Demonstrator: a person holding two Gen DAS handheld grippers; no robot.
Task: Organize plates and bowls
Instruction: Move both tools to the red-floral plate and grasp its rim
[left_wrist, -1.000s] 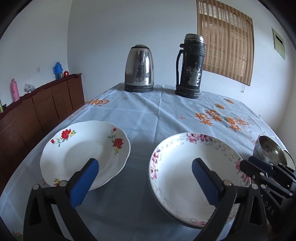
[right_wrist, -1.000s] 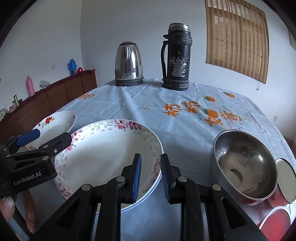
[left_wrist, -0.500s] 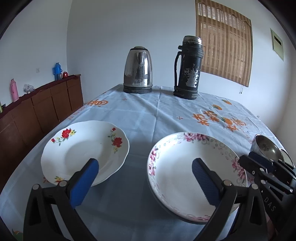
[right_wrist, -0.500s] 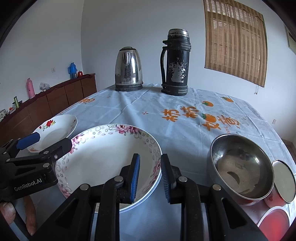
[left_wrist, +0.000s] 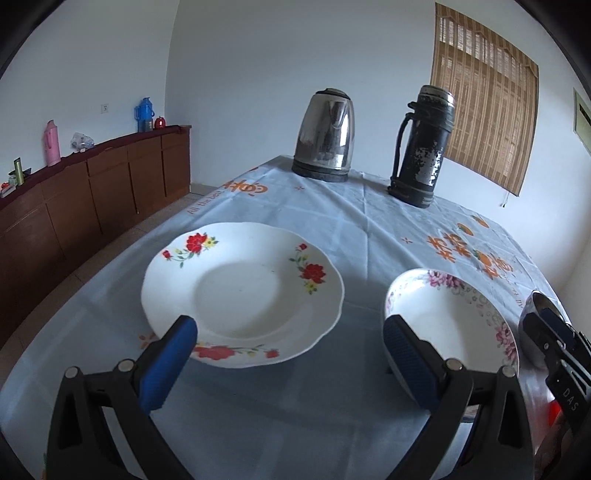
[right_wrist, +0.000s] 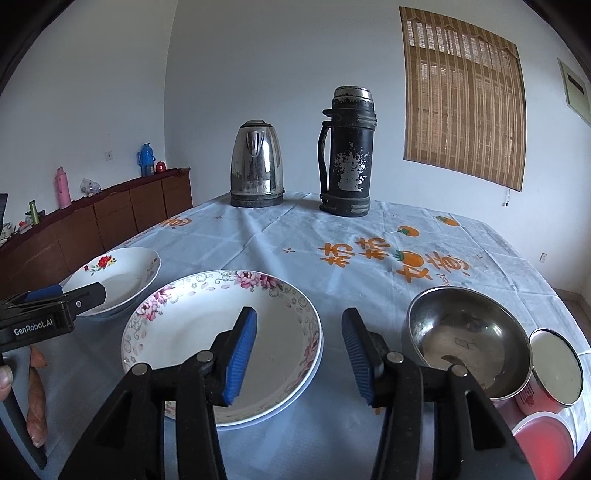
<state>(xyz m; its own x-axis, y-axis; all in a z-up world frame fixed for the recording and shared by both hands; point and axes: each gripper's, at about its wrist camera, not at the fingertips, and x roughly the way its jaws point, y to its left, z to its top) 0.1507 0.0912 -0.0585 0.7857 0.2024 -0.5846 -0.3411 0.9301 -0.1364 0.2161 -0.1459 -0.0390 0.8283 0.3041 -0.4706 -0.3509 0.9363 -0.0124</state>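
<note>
A home dining room: clothed table with kettle, flask, wooden sideboard, bamboo blind.

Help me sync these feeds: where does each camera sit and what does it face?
Left wrist: on the left tool, facing the red-flower plate; its open fingers show.
Right wrist: on the right tool, jaws opening, over the pink-flower plate; a hand shows.
Shared: both plates, kettle, flask, steel bowl.

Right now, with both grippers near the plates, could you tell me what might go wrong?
1. The right gripper is opening over the pink plate, which sits on another plate; a nudge could shift the stack.
2. The steel bowl and tins crowd its right side.
3. The open left gripper could clip the red plate.
</note>
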